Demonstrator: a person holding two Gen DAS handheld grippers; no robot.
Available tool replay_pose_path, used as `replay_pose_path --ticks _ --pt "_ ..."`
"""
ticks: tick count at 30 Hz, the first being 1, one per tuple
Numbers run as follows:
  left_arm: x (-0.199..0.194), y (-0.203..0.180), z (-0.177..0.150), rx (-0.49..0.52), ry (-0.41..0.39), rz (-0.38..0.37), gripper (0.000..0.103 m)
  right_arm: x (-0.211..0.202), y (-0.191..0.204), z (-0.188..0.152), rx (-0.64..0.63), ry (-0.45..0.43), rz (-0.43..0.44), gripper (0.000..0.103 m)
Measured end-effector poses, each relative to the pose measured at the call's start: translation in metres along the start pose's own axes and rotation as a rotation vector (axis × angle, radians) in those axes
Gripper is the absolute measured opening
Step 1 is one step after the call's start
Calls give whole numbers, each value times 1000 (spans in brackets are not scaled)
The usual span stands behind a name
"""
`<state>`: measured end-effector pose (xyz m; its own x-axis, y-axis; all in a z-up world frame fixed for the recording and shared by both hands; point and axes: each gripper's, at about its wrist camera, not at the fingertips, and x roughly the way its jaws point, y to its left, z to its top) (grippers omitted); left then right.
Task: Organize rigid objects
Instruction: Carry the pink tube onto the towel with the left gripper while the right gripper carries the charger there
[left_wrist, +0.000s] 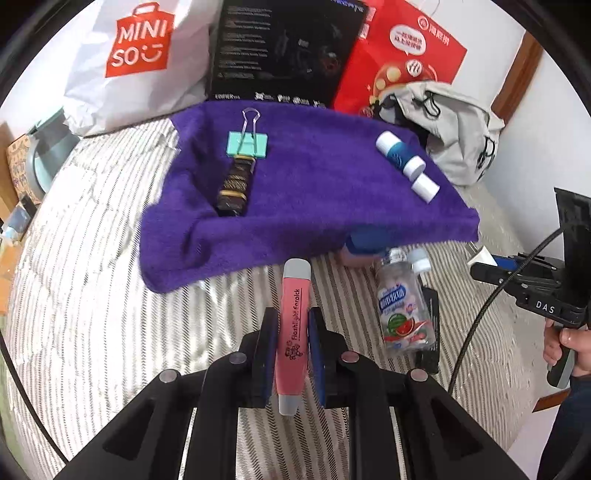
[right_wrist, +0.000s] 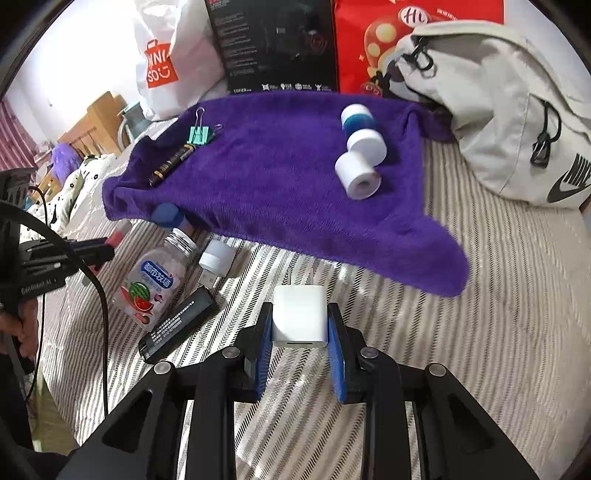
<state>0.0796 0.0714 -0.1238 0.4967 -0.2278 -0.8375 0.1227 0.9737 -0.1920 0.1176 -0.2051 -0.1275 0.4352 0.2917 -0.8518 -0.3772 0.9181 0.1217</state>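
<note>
While left hand-held gripper (left_wrist: 291, 343) clamps one pink flashlight (left_wrist: 292, 332), right hand-held gripper (right_wrist: 299, 325) clamps one white charger (right_wrist: 300, 317).

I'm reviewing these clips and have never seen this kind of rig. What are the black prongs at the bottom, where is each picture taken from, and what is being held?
No robot here: a person holds a two-finger gripper in each hand, with a fisheye camera on each looking along its fingers. The left view shows the left gripper shut on a pink flashlight stick. The right view shows the right gripper shut on a white charger plug. On the striped bedding lies a purple towel carrying a green binder clip, a dark pen and white capped tubes. A candy bottle lies off the towel.
</note>
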Motion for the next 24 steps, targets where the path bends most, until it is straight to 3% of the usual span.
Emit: replay_pose_path --ticks 13,24 --pt "-20 2 34 23 -46 9 16 -23 -2 21 -39 -50 37 27" --pt "4 0 81 64 -44 9 16 -6 -18 66 -50 -46 11 27"
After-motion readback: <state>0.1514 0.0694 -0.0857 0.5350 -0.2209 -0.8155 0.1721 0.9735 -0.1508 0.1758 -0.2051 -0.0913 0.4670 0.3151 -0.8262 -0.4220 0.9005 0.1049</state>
